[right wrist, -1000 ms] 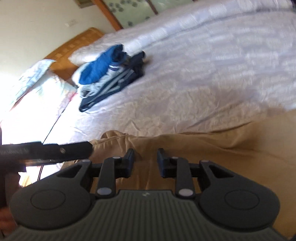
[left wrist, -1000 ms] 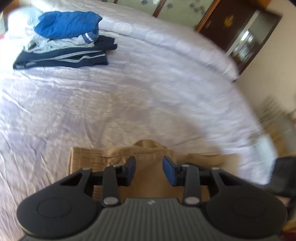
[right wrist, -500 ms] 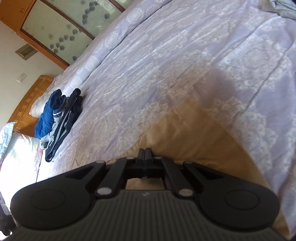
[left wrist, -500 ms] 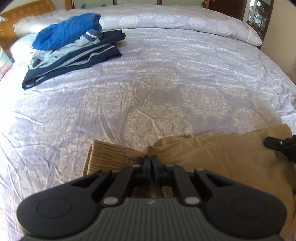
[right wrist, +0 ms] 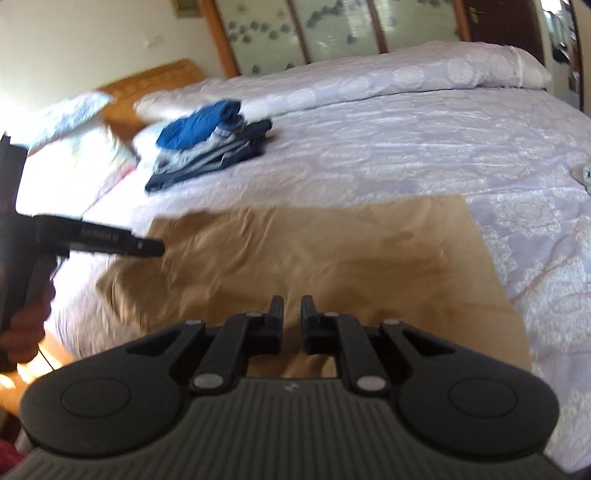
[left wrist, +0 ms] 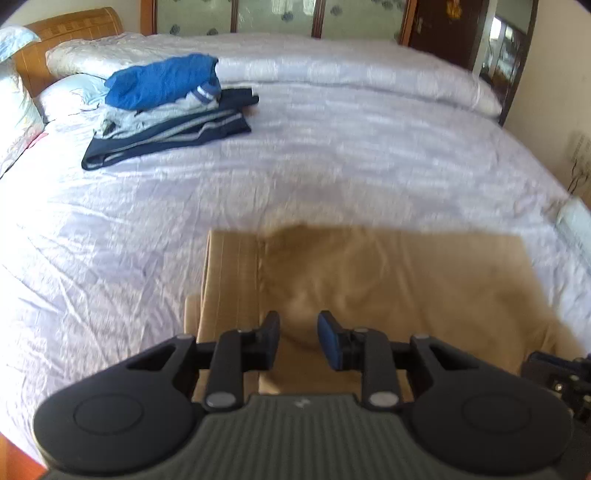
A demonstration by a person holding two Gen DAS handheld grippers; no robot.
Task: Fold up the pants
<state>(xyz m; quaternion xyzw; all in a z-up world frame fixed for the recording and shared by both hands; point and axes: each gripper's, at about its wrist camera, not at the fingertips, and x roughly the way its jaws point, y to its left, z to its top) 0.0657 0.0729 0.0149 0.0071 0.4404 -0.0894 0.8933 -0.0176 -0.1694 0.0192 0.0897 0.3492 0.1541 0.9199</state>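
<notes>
Tan pants (left wrist: 388, 280) lie folded flat in a rectangle on the lilac bedspread (left wrist: 332, 166), near its front edge. My left gripper (left wrist: 297, 334) hovers over the pants' near left part. Its jaws are opening, and no cloth is pinched between them. In the right wrist view the same pants (right wrist: 325, 251) spread ahead of my right gripper (right wrist: 291, 319). Its jaws are also opening, with a narrow gap and no cloth in it. The left gripper (right wrist: 110, 240) reaches in from the left, held by a hand (right wrist: 26, 325).
A stack of folded clothes (left wrist: 166, 107), blue on grey on navy, sits at the bed's far left. Pillows (left wrist: 18, 103) and a wooden headboard (left wrist: 74, 26) lie beyond it. A rolled quilt (left wrist: 351, 70) runs along the far edge. A dark door (left wrist: 450, 33) stands behind.
Half a second ago both grippers were shut on the tan cloth. Now both have let go and drawn back, and the pants lie flat in a neat rectangle.
</notes>
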